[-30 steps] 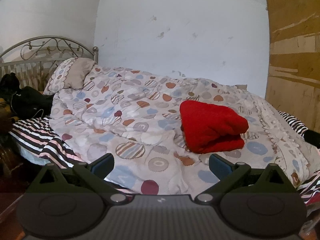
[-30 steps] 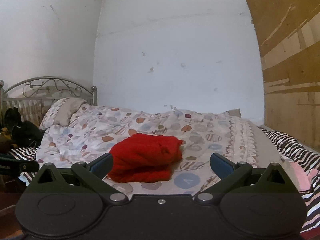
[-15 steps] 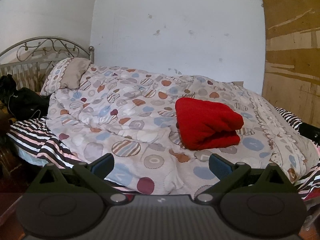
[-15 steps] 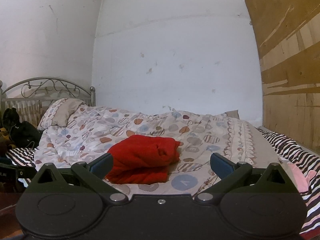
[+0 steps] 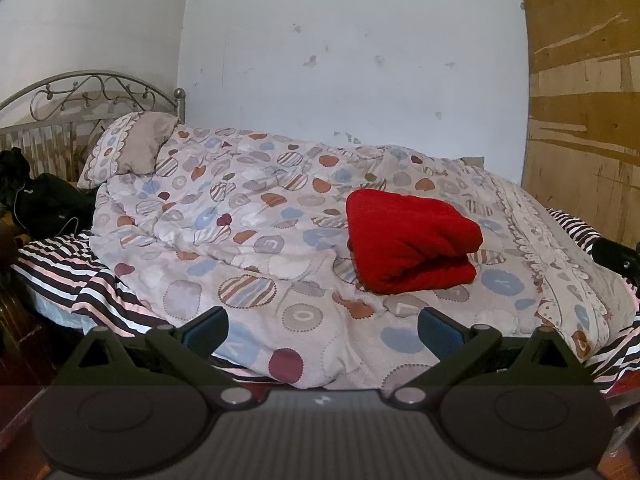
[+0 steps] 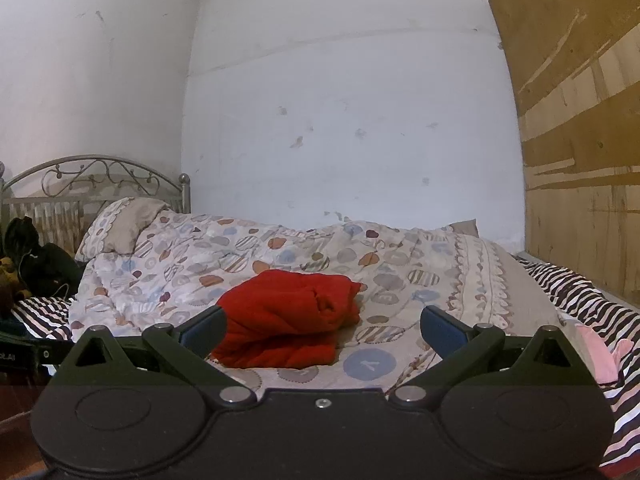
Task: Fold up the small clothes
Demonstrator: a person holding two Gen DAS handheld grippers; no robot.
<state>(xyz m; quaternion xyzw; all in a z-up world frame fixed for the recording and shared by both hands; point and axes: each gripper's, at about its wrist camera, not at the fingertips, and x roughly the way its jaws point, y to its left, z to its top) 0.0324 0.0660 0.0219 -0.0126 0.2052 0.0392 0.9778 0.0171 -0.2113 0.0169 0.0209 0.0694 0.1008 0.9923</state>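
We hold both tools back from the bed, near its close edge. Our left gripper (image 5: pixel 322 330) has its jaws spread wide with nothing between them, and our right gripper (image 6: pixel 322 330) is spread just as wide and equally empty. Neither touches any fabric.

The red garment (image 5: pixel 408 240) lies folded into a thick, compact bundle on the patterned duvet (image 5: pixel 248 240), with a rounded fold facing the near right. From the left wrist view it sits right of centre, beyond the right fingertip; from the right wrist view the same bundle (image 6: pixel 290 316) sits left of centre, and our left finger (image 6: pixel 202 330) overlaps its near-left corner in the frame without touching it.

The duvet, covered in circles and hearts, is rumpled and drapes over a striped sheet (image 5: pixel 60 276) that shows at the near left and at the far right. A pillow (image 5: pixel 128 148) leans against the metal headboard (image 5: pixel 92 92) at the far left, and dark clothing (image 5: pixel 44 200) is piled just left of it. A wooden panel (image 6: pixel 576 120) stands against the wall on the right. Something pink (image 6: pixel 596 348) lies on the striped sheet at the near right.
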